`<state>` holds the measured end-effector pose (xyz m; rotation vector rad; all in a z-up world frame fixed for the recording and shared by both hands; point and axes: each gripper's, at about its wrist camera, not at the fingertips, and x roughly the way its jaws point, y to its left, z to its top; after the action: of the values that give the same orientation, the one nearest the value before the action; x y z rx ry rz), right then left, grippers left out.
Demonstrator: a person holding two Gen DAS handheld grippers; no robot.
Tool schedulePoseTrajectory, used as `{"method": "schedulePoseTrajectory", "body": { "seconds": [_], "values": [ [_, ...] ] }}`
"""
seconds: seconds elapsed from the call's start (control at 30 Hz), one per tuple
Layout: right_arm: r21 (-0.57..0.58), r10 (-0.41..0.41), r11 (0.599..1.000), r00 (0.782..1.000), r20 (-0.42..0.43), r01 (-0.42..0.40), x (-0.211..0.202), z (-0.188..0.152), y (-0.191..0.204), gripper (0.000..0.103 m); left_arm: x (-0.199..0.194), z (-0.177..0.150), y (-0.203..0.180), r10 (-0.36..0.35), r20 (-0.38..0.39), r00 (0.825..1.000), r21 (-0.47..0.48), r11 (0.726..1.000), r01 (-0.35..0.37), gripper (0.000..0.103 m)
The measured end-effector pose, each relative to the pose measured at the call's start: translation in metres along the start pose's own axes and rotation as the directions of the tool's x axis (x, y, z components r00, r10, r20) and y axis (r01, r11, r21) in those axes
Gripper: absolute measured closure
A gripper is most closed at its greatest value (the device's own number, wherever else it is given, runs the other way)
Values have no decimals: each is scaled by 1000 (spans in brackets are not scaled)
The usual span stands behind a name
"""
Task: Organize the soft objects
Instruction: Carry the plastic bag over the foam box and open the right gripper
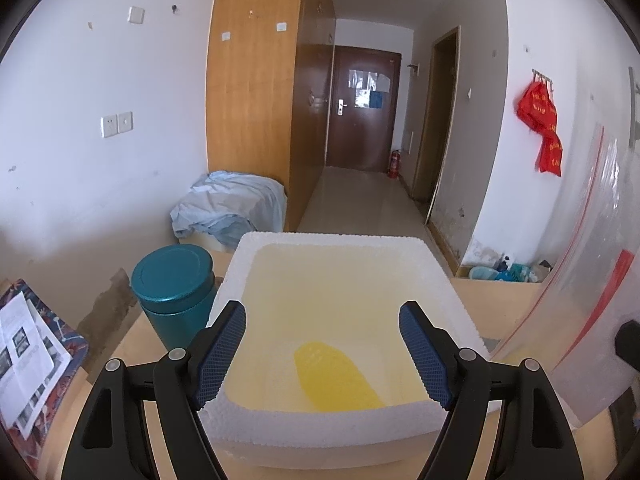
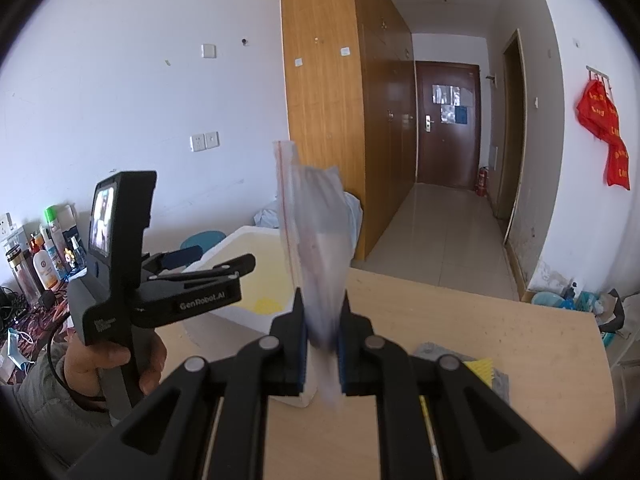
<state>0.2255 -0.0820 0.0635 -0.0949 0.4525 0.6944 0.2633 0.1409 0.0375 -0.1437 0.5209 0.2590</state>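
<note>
Right now my right gripper [image 2: 323, 336] is clamped on the clear zip bag [image 2: 316, 236], which stands upright above the wooden table [image 2: 460, 320]. It looks light, floppy and slick, so I judge the stiffer red seal edge the safest hold. My left gripper [image 1: 323, 354] hangs with its jaws wide apart and nothing between them, over the white foam box [image 1: 332, 240], where 1 yellow soft pad [image 1: 336, 376] lies on the floor.

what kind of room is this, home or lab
Probably a lived-in apartment or dorm room, not a lab: a tall wooden wardrobe lines a hallway to a brown entry door, and toiletry bottles crowd a side surface.
</note>
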Motion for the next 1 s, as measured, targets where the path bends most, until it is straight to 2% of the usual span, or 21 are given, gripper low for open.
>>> {"method": "schedulePoseTrajectory", "body": {
  "seconds": [0.17,0.53,0.67,0.93,1.0],
  "values": [
    [-12,6,1000,1000,0,-6,5,6,4,88,-6,-2,6,-5,3,1000,-13,1000,5,23],
    [-45,36,998,999,-14,-36,35,22,16,88,-35,-10,24,23,64,998,-33,999,-21,22],
    [-60,47,997,998,-31,-49,49,26,21,88,-41,-9,32,28,83,996,-36,999,-25,14],
    [-78,78,993,995,-68,-83,75,28,31,88,-47,-9,47,62,103,993,-51,997,-57,11],
    [-85,81,993,994,-73,-87,78,27,33,88,-48,-11,50,68,106,992,-53,997,-62,8]
  ]
}}
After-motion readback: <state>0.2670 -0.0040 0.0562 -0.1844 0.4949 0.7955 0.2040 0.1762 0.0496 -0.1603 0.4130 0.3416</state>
